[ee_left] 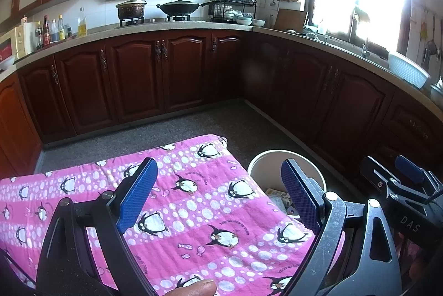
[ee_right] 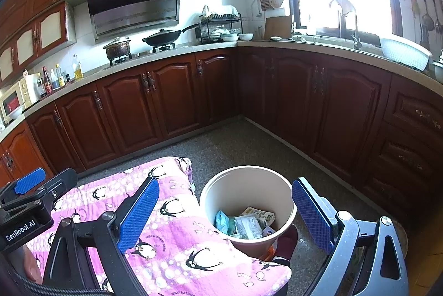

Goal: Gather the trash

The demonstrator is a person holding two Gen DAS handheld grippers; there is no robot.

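A cream waste bin (ee_right: pixel 221 185) stands on the floor beside a low surface under a pink penguin cloth (ee_right: pixel 177 240). Inside it lie crumpled wrappers and paper trash (ee_right: pixel 245 222). My right gripper (ee_right: pixel 225 206) hangs open over the bin and the cloth's edge, nothing between its blue pads. My left gripper (ee_left: pixel 220 193) is open above the pink cloth (ee_left: pixel 193 212), also empty; the bin (ee_left: pixel 265 163) shows past its right finger. Each gripper appears at the edge of the other's view: the right gripper (ee_left: pixel 409 176) and the left gripper (ee_right: pixel 29 185).
Dark wooden cabinets (ee_right: pixel 171 96) line an L-shaped counter. A pot (ee_right: pixel 117 48) and wok (ee_right: pixel 163 37) sit on the stove, a dish rack (ee_right: pixel 220 27) in the corner, bottles (ee_right: pixel 55 77) at left, a white basin (ee_right: pixel 405 52) near the bright window. Speckled floor (ee_right: pixel 249 146) lies between cabinets and bin.
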